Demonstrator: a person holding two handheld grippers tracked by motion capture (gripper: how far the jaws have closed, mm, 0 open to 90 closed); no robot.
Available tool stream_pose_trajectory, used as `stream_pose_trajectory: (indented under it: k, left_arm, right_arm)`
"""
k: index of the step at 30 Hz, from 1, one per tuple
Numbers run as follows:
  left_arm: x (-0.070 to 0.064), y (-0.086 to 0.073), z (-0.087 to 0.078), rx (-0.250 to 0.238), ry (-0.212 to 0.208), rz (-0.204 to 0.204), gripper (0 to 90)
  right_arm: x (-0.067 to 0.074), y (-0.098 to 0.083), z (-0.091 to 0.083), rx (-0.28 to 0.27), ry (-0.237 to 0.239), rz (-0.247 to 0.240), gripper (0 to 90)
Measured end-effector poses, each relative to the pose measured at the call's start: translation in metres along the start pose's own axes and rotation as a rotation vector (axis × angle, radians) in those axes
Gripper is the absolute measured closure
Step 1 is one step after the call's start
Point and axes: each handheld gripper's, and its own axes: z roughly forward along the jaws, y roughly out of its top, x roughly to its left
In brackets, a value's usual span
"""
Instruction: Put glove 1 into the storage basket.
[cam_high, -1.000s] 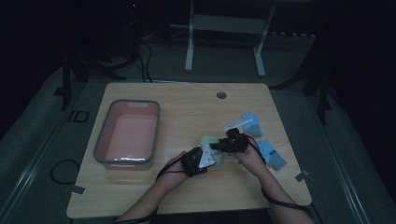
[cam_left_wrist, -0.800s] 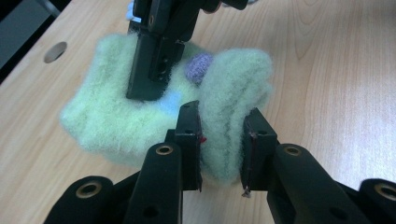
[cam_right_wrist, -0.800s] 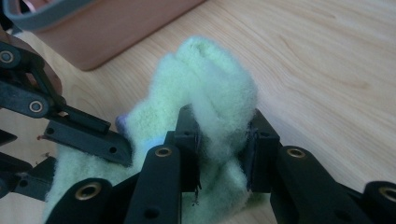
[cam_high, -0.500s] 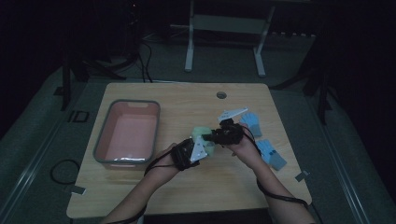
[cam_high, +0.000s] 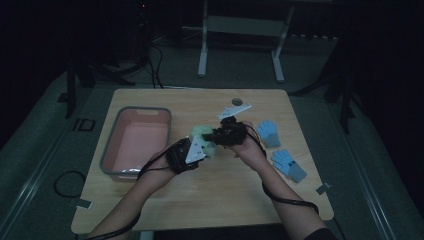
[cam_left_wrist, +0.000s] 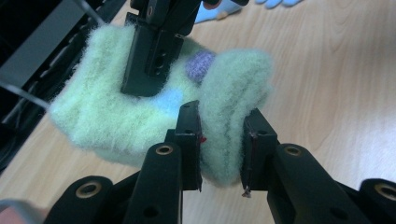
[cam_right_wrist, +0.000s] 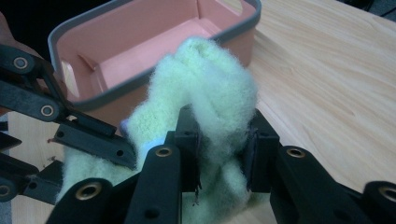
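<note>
Wooden surface, light grain, in a dark room with metal stand legs behind.

Item 1: fuzzy green glove, one, pale green with a purple patch and a blue patch. Held in the air above the middle of the surface, just right of the pink tub, bunched between both tools.

Item 2: left gripper, one; fingers clamped on a fold at one end of the green glove.

Item 3: right gripper, one; fingers clamped on a thick fold at the other end.

Item 4: pink tub, one, grey rim, empty, left half of the surface.

Item 5: blue gloves, two, lying flat near the right edge, well apart from the green one.

Item 6: small round dark object, one, near the far edge; too small to identify.

Risks, judged: both holds are on loose pile, not firm fabric, so a pull in opposite directions could slip the fleece out of one pair of fingers. Released unevenly, the glove could catch on the tub rim and hang half out. Trailing cables could drag across the blue gloves.
</note>
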Motion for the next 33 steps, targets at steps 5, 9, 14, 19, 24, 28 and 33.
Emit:
stream_pose_trajectory:
  k: [5,9,14,19,24,28,33]
  left_arm:
    - [0.011,-0.014,-0.016,-0.02,0.012,-0.013,73.0]
    - [0.017,-0.021,-0.024,-0.007,0.026,-0.018,73.0]
    - [0.027,-0.035,-0.038,0.018,0.045,-0.027,73.0]
    - [0.034,-0.045,-0.046,0.028,0.058,-0.033,73.0]
    - [0.041,-0.059,-0.056,0.039,0.072,-0.042,73.0]
    - [0.048,-0.073,-0.066,0.058,0.072,-0.059,73.0]
    - [0.058,-0.094,-0.08,0.056,0.076,-0.085,73.0]
  right_arm:
    - [0.01,0.019,0.011,0.0,0.012,-0.022,71.5]
    - [0.019,0.033,0.022,0.006,0.021,-0.045,71.5]
    - [0.03,0.049,0.037,0.009,0.029,-0.064,71.5]
    - [0.034,0.056,0.044,0.014,0.033,-0.072,71.5]
    - [0.045,0.071,0.063,0.017,0.046,-0.083,71.5]
    - [0.053,0.08,0.081,0.028,0.059,-0.081,71.5]
    - [0.066,0.093,0.103,0.037,0.072,-0.097,71.6]
